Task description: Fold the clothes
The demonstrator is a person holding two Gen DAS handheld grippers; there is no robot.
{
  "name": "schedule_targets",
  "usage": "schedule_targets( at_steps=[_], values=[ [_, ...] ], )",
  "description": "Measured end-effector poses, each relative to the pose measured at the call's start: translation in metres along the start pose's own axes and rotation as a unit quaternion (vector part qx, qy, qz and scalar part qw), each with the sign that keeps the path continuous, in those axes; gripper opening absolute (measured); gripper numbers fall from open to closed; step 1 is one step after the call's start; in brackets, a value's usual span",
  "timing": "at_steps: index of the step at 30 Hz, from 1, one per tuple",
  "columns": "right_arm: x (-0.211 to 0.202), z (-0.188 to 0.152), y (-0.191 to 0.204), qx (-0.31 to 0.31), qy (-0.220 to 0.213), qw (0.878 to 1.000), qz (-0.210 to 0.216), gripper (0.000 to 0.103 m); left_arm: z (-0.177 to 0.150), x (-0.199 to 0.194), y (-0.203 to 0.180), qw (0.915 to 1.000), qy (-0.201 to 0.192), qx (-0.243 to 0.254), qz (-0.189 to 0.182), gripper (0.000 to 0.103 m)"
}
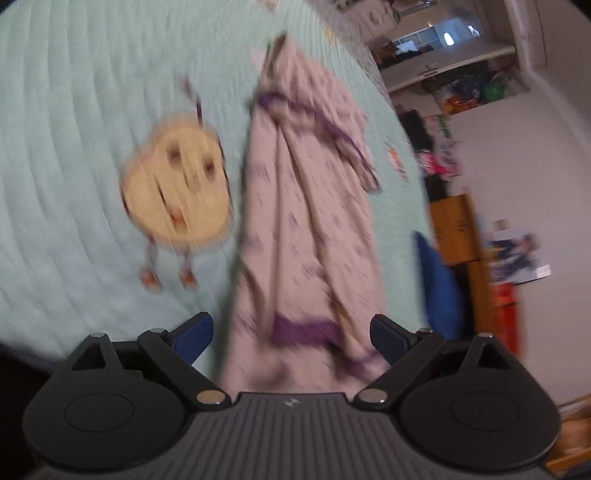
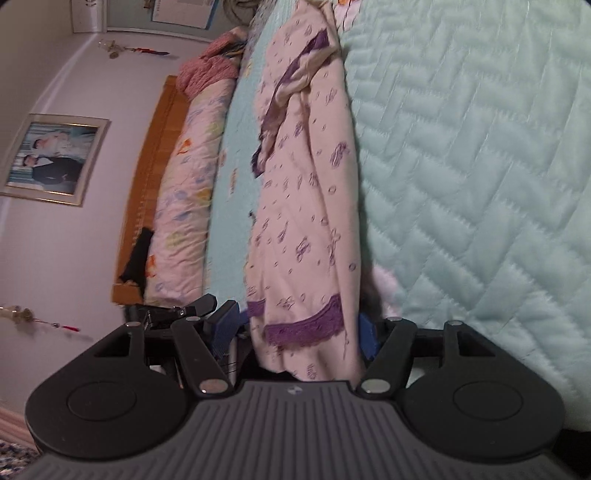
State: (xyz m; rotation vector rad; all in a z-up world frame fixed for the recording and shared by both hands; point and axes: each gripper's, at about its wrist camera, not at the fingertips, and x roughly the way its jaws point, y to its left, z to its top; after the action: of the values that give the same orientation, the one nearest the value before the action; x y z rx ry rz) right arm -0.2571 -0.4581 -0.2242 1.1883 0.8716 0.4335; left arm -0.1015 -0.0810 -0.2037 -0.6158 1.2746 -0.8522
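No readable text, label, brand or number in either view. Only mark: a small round emblem [image 2: 292, 389] on each gripper's grey ribbed body, no letters. Papers high on the wall [image 2: 181, 13] in the right wrist view too small and blurred to read.

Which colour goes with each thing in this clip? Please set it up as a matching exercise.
Things:
1. garment
2. garment's lace hem
3. quilt
4. headboard

Colours:
a. mint green
b. purple
c. orange-brown
d. pale pink with purple print

Pairs: 1-d, 2-b, 3-a, 4-c
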Motion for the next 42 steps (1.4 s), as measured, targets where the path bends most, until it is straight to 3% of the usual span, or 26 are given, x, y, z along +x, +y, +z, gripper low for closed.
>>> schedule_targets(
  at_steps=[2,4,5,6,8,9,17,20,22,24,26,29,32,34,35,38,42],
  values=[
    [0.001,-0.001,-0.002,0.004,0.001,1.000,0.007,0.064,-0.003,0.003,0.002,0.9999,0.006,-0.004,-0.011,0.094],
    [0.001,-0.001,-0.003,0.004,0.006,1.000,0.003,0.054,-0.003,0.003,0.002,0.9998,0.000,-0.012,-0.016,0.091],
    [0.003,-0.002,-0.003,0.001,0.008,1.000,-0.005,0.043,-0.003,0.003,0.005,0.9996,0.001,-0.020,-0.022,0.076],
    [0.005,-0.002,-0.004,-0.002,0.014,1.000,-0.015,0.028,-0.002,0.005,0.007,0.9995,0.008,-0.023,-0.022,0.047],
    [0.008,-0.004,-0.006,-0.006,0.023,0.999,-0.033,0.009,-0.002,0.011,0.010,0.9994,0.029,-0.018,-0.004,0.013],
    [0.009,-0.004,-0.007,-0.006,0.025,0.999,-0.034,0.006,-0.002,0.012,0.011,0.9994,0.031,-0.012,0.000,0.011],
    [0.009,-0.001,-0.009,-0.021,0.041,0.998,-0.045,0.000,0.000,0.016,0.011,0.9992,0.038,-0.011,0.006,0.010],
    [0.007,0.003,-0.008,-0.013,0.053,0.997,-0.046,0.006,0.004,0.007,0.012,0.9988,0.043,-0.019,0.012,0.015],
    [-0.001,0.007,-0.003,-0.017,0.053,0.997,-0.058,0.013,0.004,-0.006,-0.001,0.9987,0.028,0.023,0.036,0.028],
    [-0.012,0.013,0.008,-0.048,0.030,0.995,-0.078,0.025,0.006,-0.018,-0.018,0.9954,0.006,0.076,0.059,0.040],
    [-0.022,0.021,0.022,-0.085,0.003,0.991,-0.103,0.030,0.017,-0.025,-0.030,0.9919,-0.024,0.101,0.073,0.040],
    [-0.024,0.046,0.038,-0.123,-0.072,0.980,-0.137,0.034,0.042,-0.030,-0.044,0.9874,-0.085,0.114,0.070,0.040],
    [-0.022,0.078,0.032,-0.085,-0.163,0.977,-0.106,0.047,0.071,-0.026,-0.050,0.9780,-0.160,0.103,0.086,0.047],
    [-0.016,0.097,0.027,-0.067,-0.207,0.971,-0.096,0.048,0.088,-0.009,-0.056,0.9703,-0.182,0.107,0.118,0.047],
    [-0.010,0.103,0.030,-0.082,-0.222,0.965,-0.114,0.048,0.093,0.000,-0.058,0.9665,-0.183,0.118,0.135,0.047],
    [0.011,0.112,0.049,-0.180,-0.224,0.937,-0.198,0.048,0.104,0.022,-0.060,0.9565,-0.184,0.143,0.176,0.047],
    [0.026,0.119,0.047,-0.181,-0.215,0.941,-0.191,0.048,0.114,0.035,-0.046,0.9593,-0.183,0.111,0.185,0.047]
  ],
)
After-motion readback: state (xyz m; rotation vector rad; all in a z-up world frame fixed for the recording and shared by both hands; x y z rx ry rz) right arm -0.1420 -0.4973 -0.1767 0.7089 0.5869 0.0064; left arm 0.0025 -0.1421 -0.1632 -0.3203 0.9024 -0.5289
